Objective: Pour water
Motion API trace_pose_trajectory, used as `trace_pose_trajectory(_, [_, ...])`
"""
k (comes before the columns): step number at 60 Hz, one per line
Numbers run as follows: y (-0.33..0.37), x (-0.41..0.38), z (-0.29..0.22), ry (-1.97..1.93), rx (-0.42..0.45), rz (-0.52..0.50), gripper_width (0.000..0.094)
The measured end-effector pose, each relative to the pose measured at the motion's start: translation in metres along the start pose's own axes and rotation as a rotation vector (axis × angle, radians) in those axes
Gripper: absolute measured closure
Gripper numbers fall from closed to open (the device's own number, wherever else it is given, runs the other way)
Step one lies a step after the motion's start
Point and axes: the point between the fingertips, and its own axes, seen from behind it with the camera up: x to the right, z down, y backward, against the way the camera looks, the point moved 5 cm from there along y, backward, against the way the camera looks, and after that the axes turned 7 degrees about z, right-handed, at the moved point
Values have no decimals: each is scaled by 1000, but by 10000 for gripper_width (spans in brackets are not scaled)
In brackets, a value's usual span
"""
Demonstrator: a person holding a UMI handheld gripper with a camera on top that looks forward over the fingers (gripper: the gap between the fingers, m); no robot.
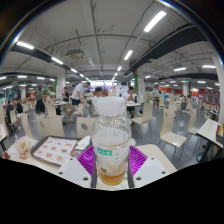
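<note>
1. Clear plastic bottle (pixel 111 140) with a white cap, held upright between the fingers (pixel 112 160), label band round its middle, amber-tinted liquid low in the base
2. Purple pads (pixel 88 158) press on the bottle from both sides, so the fingers are pinching it
3. Bottle sits above a white counter (pixel 160 165) that runs just ahead of the fingers; whether its base touches the counter can't be told
4. Tray (pixel 55 150) with a pale patterned surface lies on the counter beside the bottle, near but apart from it
5. Small cup (pixel 25 149) with orange content stands at the far side of the tray from the bottle
6. Beyond: large hall with white tables and pale chairs (pixel 172 135), well apart from the bottle
7. People (pixel 78 93) stand and sit far back in the hall, too small for detail
8. Dark ceiling with long strip lights (pixel 154 21) overhead
</note>
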Motion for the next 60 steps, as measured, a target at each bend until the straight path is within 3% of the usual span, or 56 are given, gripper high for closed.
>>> trace_pose_trajectory(20, [-18, 41, 128, 27, -153, 56, 520])
trace_pose_trajectory(27, [-16, 41, 131, -8, -108, 65, 507])
trace_pose_trajectory(37, [-19, 37, 133, -9, -151, 74, 369])
trace_pose_trajectory(43, [-2, 41, 133, -19, -231, 74, 72])
trace_pose_trajectory(46, [6, 38, 134, -14, -256, 84, 119])
trace_pose_trajectory(49, [21, 38, 131, -1, -278, 103, 76])
trace_pose_trajectory(60, [90, 22, 120, -8, -354, 133, 89])
